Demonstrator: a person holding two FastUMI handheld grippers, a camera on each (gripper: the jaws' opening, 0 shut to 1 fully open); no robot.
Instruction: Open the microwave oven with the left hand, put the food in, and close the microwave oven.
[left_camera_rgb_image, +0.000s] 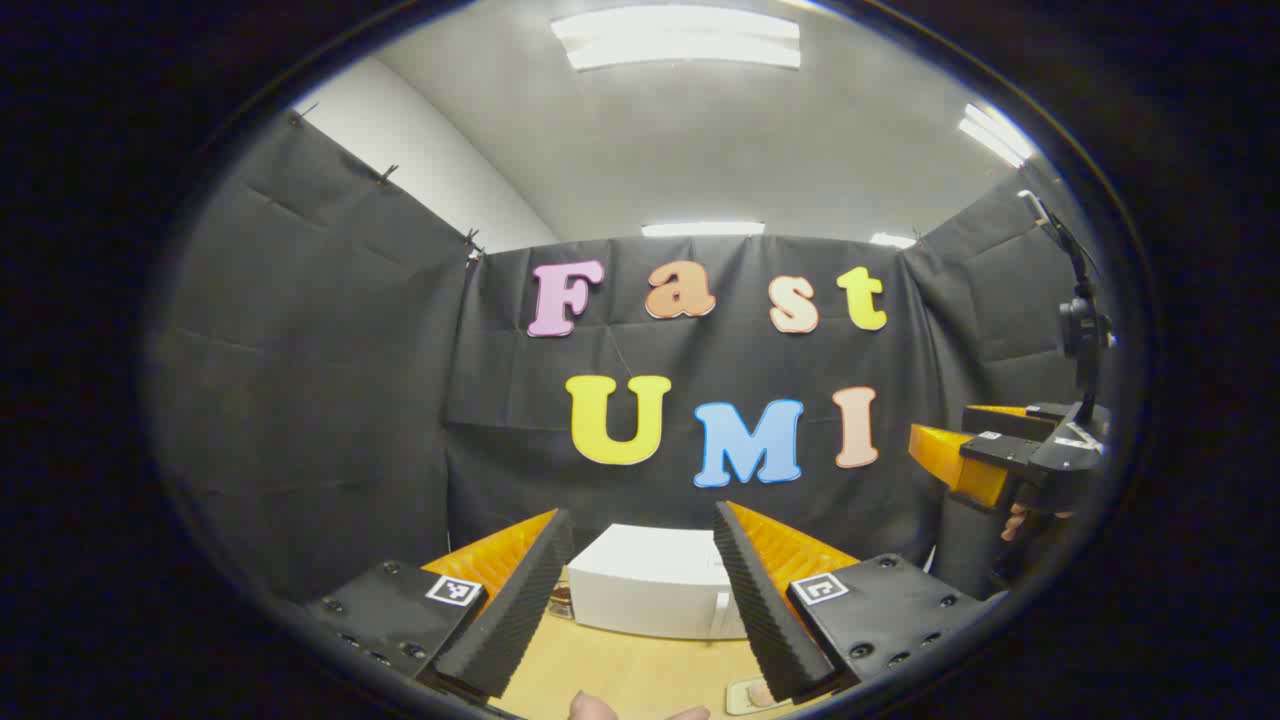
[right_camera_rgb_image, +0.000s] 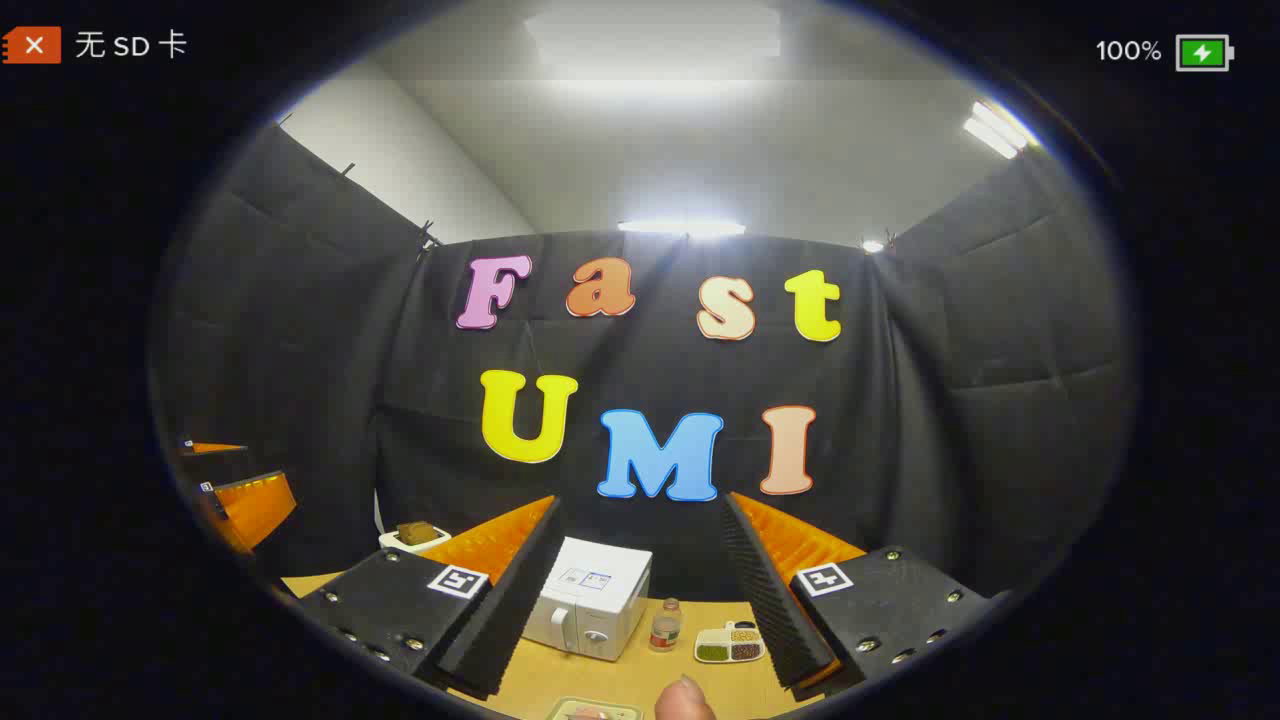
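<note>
The white microwave (left_camera_rgb_image: 650, 590) stands shut at the back of the wooden table, seen between the fingers of my left gripper (left_camera_rgb_image: 642, 515), which is open, empty and held well short of it. In the right gripper view the microwave (right_camera_rgb_image: 590, 600) shows its door handle toward the left. My right gripper (right_camera_rgb_image: 640, 500) is open and empty too, held above the table. A plate of food (left_camera_rgb_image: 748, 696) lies at the near table edge, also seen as the plate (right_camera_rgb_image: 595, 712). The right gripper (left_camera_rgb_image: 985, 455) hangs far right, the left gripper (right_camera_rgb_image: 245, 500) far left.
A small bottle (right_camera_rgb_image: 665, 625) and a divided tray of beans (right_camera_rgb_image: 730, 645) stand right of the microwave. A white dish holding a brown block (right_camera_rgb_image: 415, 535) sits at the back left. A thumb (right_camera_rgb_image: 685, 700) shows at the bottom. A camera stand (left_camera_rgb_image: 1085, 330) rises at right.
</note>
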